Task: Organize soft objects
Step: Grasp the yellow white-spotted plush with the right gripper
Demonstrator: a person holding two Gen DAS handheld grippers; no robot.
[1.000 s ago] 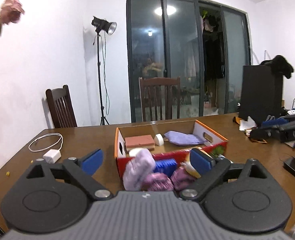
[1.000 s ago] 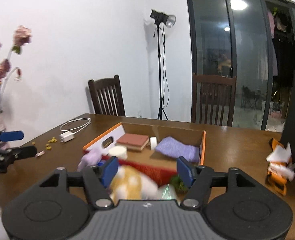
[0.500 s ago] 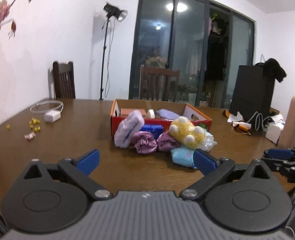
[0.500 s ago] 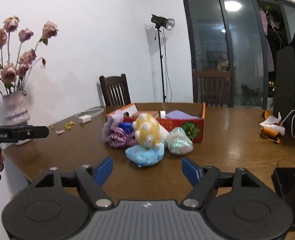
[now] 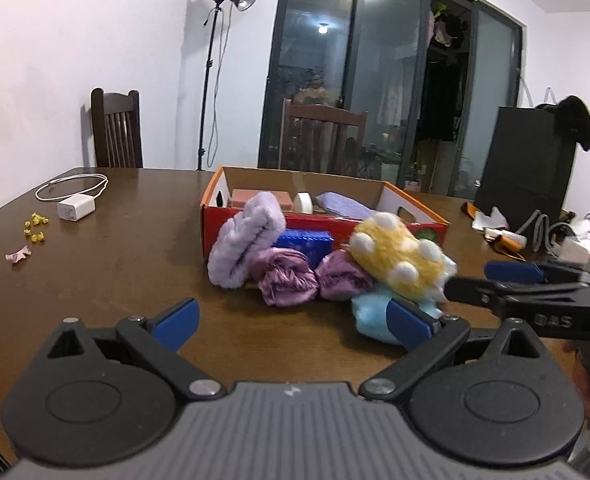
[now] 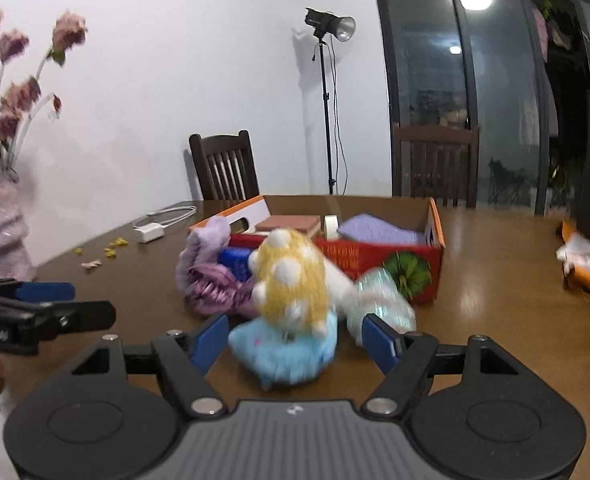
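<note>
Brown tabletop (image 5: 107, 280) under night-dark glass doors: both grippers hang released and empty over a job barely begun. Nearest the box's front wall, the right gripper (image 6: 295, 344) frames a blue plush (image 6: 283, 354), a yellow spotted plush (image 6: 291, 280) on top of it. The left gripper (image 5: 291, 320) waits, jaws wide, before two purple bundles (image 5: 287, 276) and a lilac fuzzy roll (image 5: 247, 248) heaped against that wall. Beyond, the box (image 5: 423, 208) holds a folded lilac cloth (image 5: 345, 206), a brick-coloured block (image 5: 259, 198) and tape (image 5: 304, 201). The heap apparently remains to be sorted.
</note>
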